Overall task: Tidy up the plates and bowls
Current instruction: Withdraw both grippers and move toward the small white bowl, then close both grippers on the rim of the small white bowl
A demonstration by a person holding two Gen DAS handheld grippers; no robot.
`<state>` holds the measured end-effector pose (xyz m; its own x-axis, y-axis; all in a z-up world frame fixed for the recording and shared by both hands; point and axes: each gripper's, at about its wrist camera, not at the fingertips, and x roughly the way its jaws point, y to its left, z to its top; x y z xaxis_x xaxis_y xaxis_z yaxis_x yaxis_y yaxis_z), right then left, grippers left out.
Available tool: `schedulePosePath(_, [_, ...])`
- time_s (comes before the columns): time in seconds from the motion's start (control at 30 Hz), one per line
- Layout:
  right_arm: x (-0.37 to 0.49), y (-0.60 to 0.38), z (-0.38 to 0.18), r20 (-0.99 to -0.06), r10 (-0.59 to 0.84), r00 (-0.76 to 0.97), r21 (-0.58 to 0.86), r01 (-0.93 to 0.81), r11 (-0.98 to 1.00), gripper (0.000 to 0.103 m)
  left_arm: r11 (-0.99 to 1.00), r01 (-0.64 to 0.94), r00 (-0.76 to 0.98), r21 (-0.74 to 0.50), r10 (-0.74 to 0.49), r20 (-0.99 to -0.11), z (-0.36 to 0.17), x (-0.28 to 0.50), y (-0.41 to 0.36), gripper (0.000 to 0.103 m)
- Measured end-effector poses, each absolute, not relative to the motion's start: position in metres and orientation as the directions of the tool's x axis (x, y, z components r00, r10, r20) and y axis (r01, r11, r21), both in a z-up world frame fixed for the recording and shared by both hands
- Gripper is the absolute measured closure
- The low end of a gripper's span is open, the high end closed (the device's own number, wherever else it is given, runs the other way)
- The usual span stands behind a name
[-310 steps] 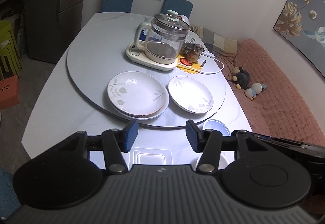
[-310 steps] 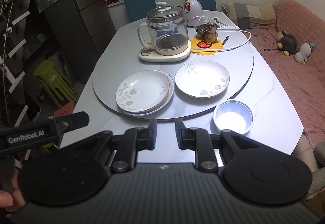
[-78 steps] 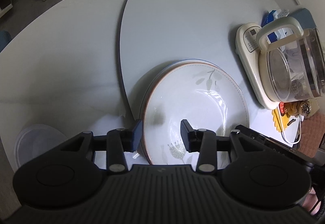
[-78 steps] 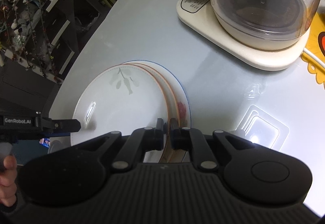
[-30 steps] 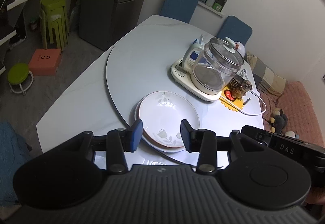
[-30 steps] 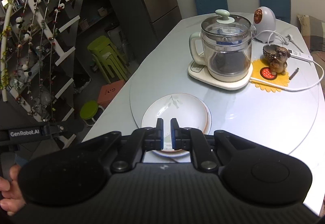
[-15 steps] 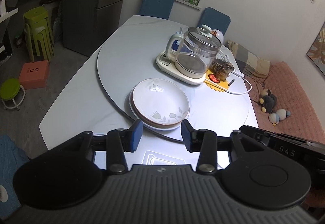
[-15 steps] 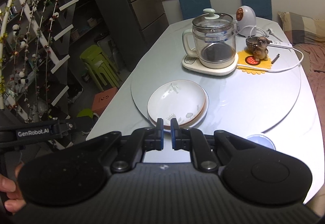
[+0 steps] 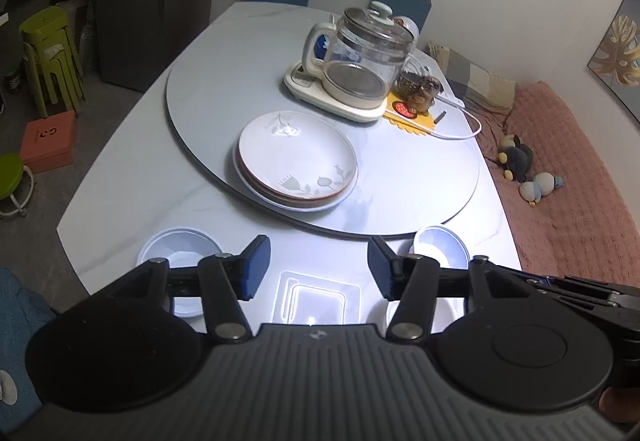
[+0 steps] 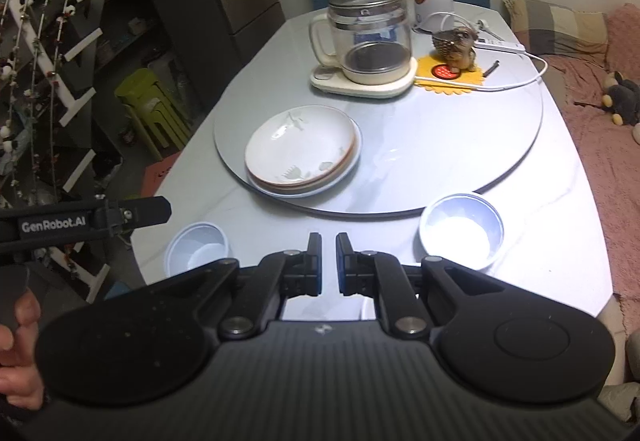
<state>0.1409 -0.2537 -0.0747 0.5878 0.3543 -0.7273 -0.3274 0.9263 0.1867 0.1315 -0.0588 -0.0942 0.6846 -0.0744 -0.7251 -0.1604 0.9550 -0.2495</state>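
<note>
Grey marble table (image 9: 120, 145), round turntable (image 9: 208, 81), pink sofa (image 9: 568, 169) alongside.

- plates (image 9: 296, 157): white, grey leaf sprigs, brown rim beneath
- bowls (image 10: 461, 231): pale blue
- mat (image 10: 452, 81): yellow, scalloped
- stools (image 9: 50, 57): lime green
</note>
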Motion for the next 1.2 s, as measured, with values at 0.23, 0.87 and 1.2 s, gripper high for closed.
schedulePosePath(0.23, [0.149, -0.273, -0.086, -0.776, 0.298, 0.557, 0.168, -0.272, 0.947, 0.063, 0.964, -0.124, 0.635, -0.234, -0.104, -0.766, -0.118, 0.159, -0.077, 0.028])
schedulePosePath(0.87, [0.198, -0.326, -0.157, -0.885, 0.295, 0.359, 0.277, -0.102, 0.955, 0.032, 0.946, -0.127, 0.415, -0.298, -0.222, -0.882, -0.210, 0.223, -0.111, 0.027])
schedulePosePath(1.2, [0.226, -0.339, -0.189, -0.910, 0.293, 0.292, 0.285, -0.069, 0.956, 0.042, 0.920, -0.166, 0.318, -0.355, -0.291, -0.902, -0.258, 0.249, -0.118, 0.029])
